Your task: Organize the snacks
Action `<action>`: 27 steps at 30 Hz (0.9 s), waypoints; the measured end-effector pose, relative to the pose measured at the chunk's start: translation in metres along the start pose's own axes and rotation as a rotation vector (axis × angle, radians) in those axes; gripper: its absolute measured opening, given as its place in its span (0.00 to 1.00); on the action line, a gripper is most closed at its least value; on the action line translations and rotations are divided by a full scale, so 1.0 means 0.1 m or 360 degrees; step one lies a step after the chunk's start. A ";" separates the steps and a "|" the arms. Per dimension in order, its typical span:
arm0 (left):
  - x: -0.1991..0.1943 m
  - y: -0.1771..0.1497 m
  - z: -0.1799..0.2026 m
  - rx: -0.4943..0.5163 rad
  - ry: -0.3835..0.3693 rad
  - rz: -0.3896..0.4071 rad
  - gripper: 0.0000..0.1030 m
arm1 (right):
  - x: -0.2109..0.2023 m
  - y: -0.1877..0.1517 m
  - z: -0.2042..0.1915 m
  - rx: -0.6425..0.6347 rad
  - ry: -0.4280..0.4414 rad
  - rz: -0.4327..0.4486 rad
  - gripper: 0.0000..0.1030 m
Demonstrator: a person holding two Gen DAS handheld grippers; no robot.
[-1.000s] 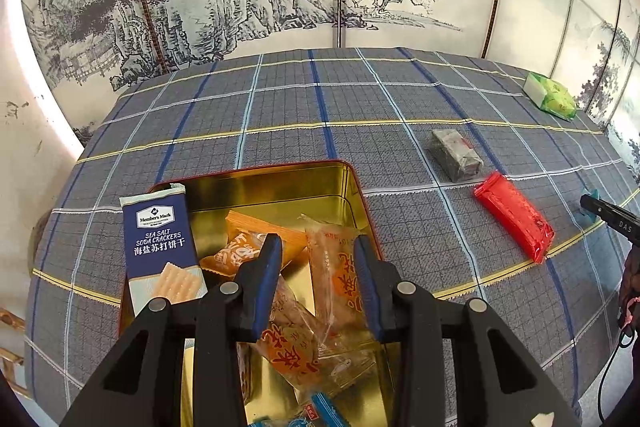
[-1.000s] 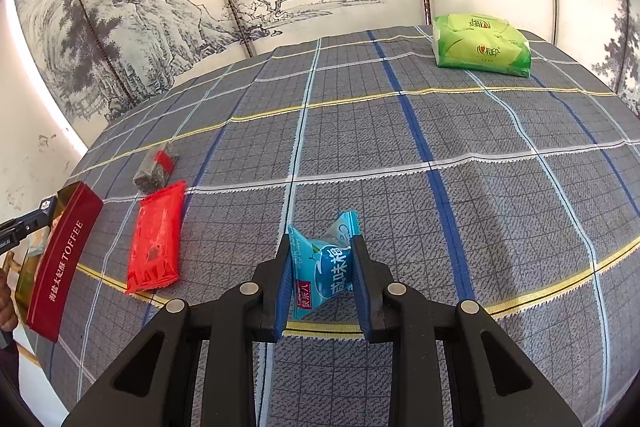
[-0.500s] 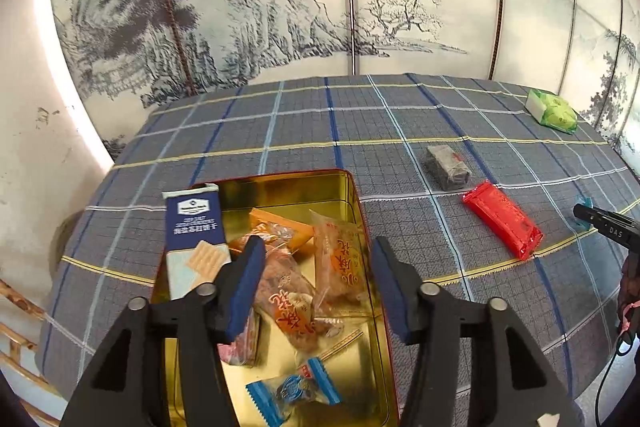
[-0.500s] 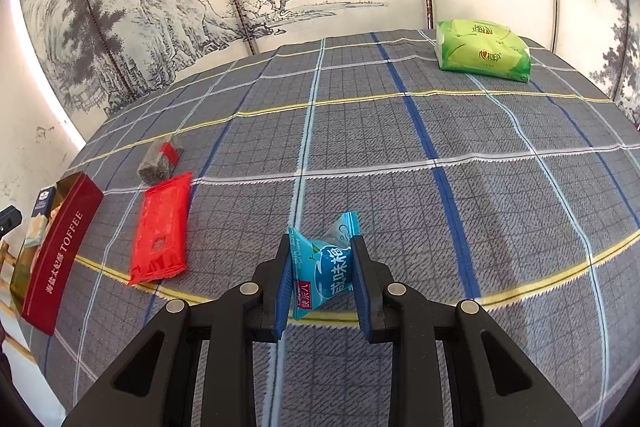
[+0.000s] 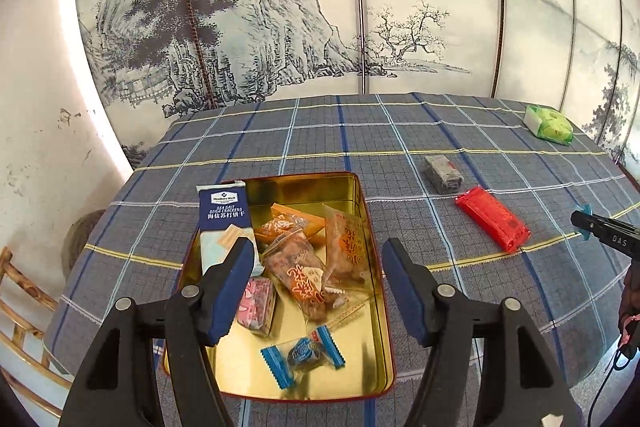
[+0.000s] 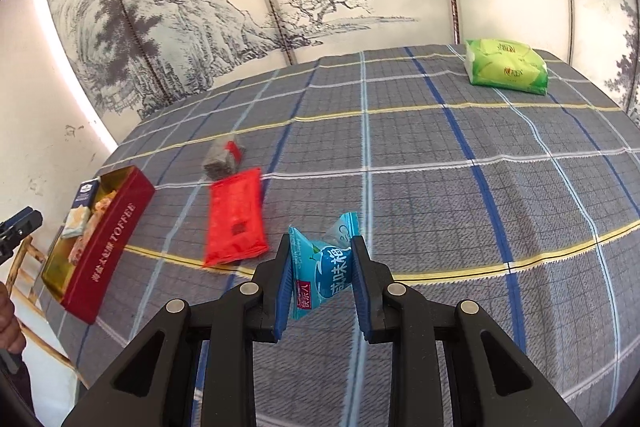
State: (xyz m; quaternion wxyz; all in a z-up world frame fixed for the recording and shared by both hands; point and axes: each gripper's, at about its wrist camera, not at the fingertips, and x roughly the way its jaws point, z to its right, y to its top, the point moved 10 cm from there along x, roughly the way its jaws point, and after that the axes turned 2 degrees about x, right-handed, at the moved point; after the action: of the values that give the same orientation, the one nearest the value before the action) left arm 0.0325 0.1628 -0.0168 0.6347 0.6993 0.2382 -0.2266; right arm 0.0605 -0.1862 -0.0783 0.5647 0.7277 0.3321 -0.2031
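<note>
Pinching a blue snack packet [image 6: 325,269] between its pads, the right claw [image 6: 320,281] hangs above the desk [image 6: 460,187]. Left claw [image 5: 320,291] spread, toffee tin [image 5: 372,311] directly beneath; red packet [image 6: 236,217] ahead-left of the right claw.

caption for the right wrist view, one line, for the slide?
Right gripper clamps a blue candy packet above the plaid tablecloth; red packet and toffee tin to its left.

Snacks [image 5: 304,267] in tin [image 5: 376,379], seemingly loose
</note>
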 end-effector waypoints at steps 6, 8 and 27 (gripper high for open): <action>-0.12 -0.11 -0.09 -0.0024 0.0009 0.0016 0.61 | -0.19 -0.01 -0.27 -0.0033 0.0064 0.0008 0.27; -0.15 -0.15 -0.20 -0.0071 0.0030 0.0026 0.61 | -0.23 -0.01 -0.43 -0.0058 0.0104 0.0005 0.27; -0.32 -0.62 -1.45 -0.0343 0.0325 -0.0015 0.61 | 0.30 -0.40 -3.22 -0.0594 0.0750 -0.0320 0.27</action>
State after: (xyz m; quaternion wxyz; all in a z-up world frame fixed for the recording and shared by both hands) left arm -0.0289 0.3109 -0.0322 0.6775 0.6455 0.3278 -0.1302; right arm 0.0276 0.1351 -0.0358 0.5731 0.6021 0.5556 -0.0191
